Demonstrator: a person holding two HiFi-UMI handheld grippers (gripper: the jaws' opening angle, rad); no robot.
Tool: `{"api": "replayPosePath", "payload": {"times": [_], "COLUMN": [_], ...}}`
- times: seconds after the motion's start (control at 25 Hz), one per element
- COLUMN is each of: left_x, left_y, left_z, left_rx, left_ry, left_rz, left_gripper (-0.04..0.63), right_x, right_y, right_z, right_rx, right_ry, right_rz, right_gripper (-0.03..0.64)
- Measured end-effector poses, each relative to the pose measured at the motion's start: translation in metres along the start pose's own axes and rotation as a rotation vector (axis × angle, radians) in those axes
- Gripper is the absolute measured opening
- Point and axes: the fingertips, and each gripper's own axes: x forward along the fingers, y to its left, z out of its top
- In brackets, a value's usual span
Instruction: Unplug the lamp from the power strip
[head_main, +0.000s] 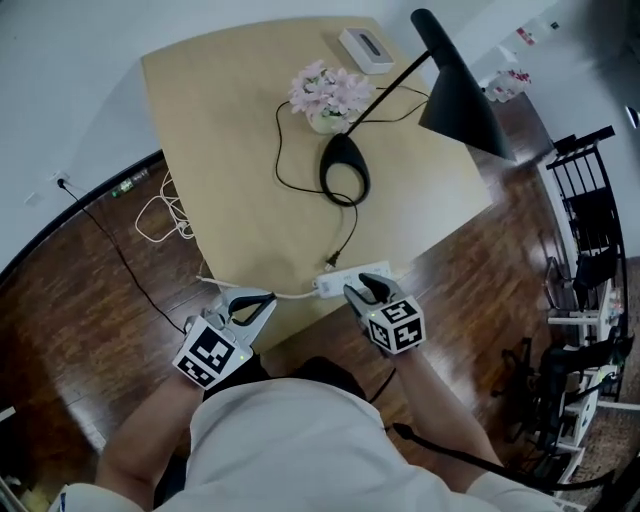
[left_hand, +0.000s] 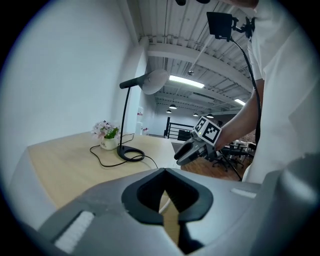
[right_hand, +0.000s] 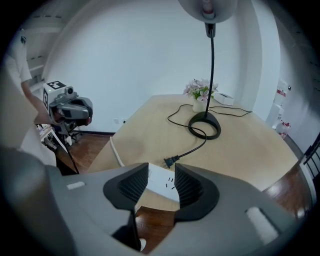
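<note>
Office workspace: a pale wooden table (head_main: 240, 150) stands against a white wall (head_main: 70, 60) at the far side, on a dark wood floor (head_main: 80, 330). A black metal rack (head_main: 588, 215) stands at the right, and a loose white cable (head_main: 160, 215) lies on the floor at the left. Strip lights (left_hand: 186, 80) glow under an exposed white ceiling (left_hand: 165, 30), with a black railing (left_hand: 175, 131) far behind.

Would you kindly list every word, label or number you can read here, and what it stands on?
No text is readable in any view.
On the left gripper and right gripper: only black-and-white square markers, no letters.
On the power strip: no print legible.
On the red-marked label beyond the table: too small to read.
</note>
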Motion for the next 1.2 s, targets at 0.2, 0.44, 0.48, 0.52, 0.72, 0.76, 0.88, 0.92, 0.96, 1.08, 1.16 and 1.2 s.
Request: {"api": "replayPosePath", "payload": {"times": [0.2,0.44,0.48,0.52,0.72,0.76,0.88,0.92,0.96,1.08,1.16,1.2], "left_x": [-0.025,-0.088,-0.100,-0.111,-0.154,-0.159,-0.172,-0.174,-0.176,-0.172,-0.169,-0.168], "left_y": [-0.038,-0.113,-0.129,-0.145,-0.215,-0.228,-0.266,-0.277,-0.287,-0.317,-0.339,-0.351], "left_z": [0.011,0.014,0.013,0.012,0.021,0.024,0.038,0.043,0.048,0.054,0.055,0.056], "left_rx": [0.016,-0.026,-0.033,-0.036,-0.001,0.005,0.001,-0.014,-0.034,-0.064,-0.053,-0.048], "left_ry": [-0.024,-0.031,-0.022,-0.011,0.014,0.018,0.000,-0.028,-0.061,-0.123,-0.135,-0.141], "left_rz": [0.077,0.258,0.285,0.310,0.415,0.425,0.438,0.434,0.426,0.391,0.351,0.333], "left_gripper": [0.005,0.006,0.005,0.006,0.005,0.005,0.006,0.006,0.005,0.006,0.006,0.005], "right_x": [-0.053,-0.156,-0.172,-0.187,-0.258,-0.272,-0.314,-0.324,-0.332,-0.347,-0.357,-0.363], "right_y": [0.029,0.057,0.061,0.065,0.076,0.076,0.077,0.078,0.080,0.091,0.107,0.116], "right_z": [-0.011,-0.063,-0.077,-0.091,-0.140,-0.147,-0.163,-0.168,-0.173,-0.188,-0.195,-0.197], "right_rx": [-0.039,-0.143,-0.164,-0.183,-0.202,-0.200,-0.179,-0.173,-0.167,-0.141,-0.127,-0.128], "right_ry": [-0.112,-0.232,-0.239,-0.245,-0.294,-0.304,-0.342,-0.352,-0.359,-0.378,-0.394,-0.399], "right_rz": [0.067,0.132,0.137,0.143,0.169,0.167,0.163,0.159,0.155,0.143,0.140,0.141], "right_gripper": [0.163,0.163,0.163,0.163,0.163,0.163,0.163,0.163,0.163,0.163,0.163,0.163]}}
